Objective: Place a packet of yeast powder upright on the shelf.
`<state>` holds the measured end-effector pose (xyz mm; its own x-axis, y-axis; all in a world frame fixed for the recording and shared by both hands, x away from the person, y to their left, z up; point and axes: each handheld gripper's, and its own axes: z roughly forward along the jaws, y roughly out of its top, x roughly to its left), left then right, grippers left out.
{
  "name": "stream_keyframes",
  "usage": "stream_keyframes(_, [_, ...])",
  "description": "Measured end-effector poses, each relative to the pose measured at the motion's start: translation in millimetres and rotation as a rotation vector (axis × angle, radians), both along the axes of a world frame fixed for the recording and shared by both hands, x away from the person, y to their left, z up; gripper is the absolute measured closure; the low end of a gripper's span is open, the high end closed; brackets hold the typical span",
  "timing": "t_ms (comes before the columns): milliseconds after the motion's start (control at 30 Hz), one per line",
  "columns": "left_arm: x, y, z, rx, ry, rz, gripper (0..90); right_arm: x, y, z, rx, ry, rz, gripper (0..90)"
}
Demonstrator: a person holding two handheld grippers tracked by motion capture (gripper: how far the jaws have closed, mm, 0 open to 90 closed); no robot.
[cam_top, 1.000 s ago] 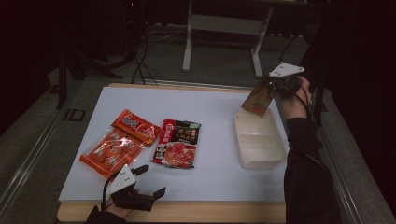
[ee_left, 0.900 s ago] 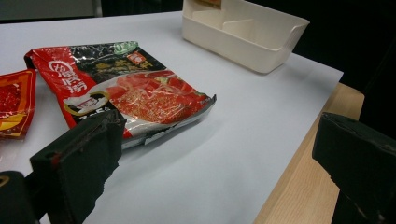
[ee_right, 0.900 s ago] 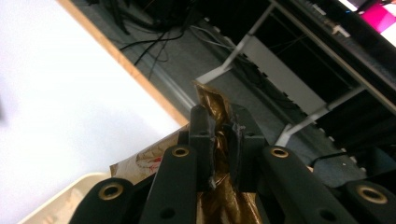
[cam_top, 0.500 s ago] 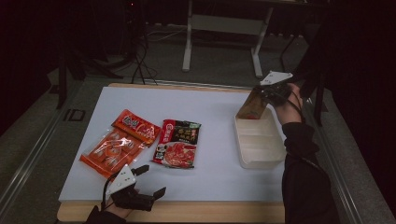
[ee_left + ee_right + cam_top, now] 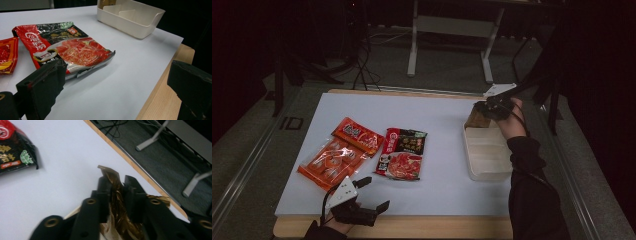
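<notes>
- Right gripper has come down since earlier, bringing the brown packet into the far end of the white box.
- Its jaws have just been opening, packet between them.
- Left gripper open, idle at near table edge.

The high view is dim: the room around the surface falls into near black, especially at the right and top corners, while the pale sheet catches most of the light and looks evenly lit, with weak, soft shadows. The picture is grainy and soft in detail. The left gripper view is brighter and fairly sharp on the red packet, whose foil shows small glints; the black fingers close to the lens are blurred. The right gripper view is smeared by motion, its fingers and the brown foil packet out of focus.
</notes>
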<state>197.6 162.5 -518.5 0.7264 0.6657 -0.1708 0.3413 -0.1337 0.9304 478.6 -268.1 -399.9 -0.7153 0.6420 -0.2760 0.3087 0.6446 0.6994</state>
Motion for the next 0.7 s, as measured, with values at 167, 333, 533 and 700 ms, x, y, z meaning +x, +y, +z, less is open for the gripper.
stream_keyframes(167, [-0.2,0.0,0.1,-0.002,-0.001,0.001,1.9,-5.2,0.3,9.3,0.035,-0.011,-0.043,60.7])
stream_keyframes(333, [-0.5,0.0,0.5,-0.002,-0.004,-0.001,1.9,-15.8,-3.1,23.1,0.132,-0.021,-0.073,44.8])
stream_keyframes(533, [-0.8,-0.4,0.7,0.007,-0.007,-0.004,2.0,-32.8,-10.5,42.8,0.236,-0.099,-0.117,24.4])
stream_keyframes(700, [0.2,0.2,1.2,0.031,-0.017,0.01,1.9,-53.6,-13.8,50.5,0.319,-0.137,-0.126,13.3])
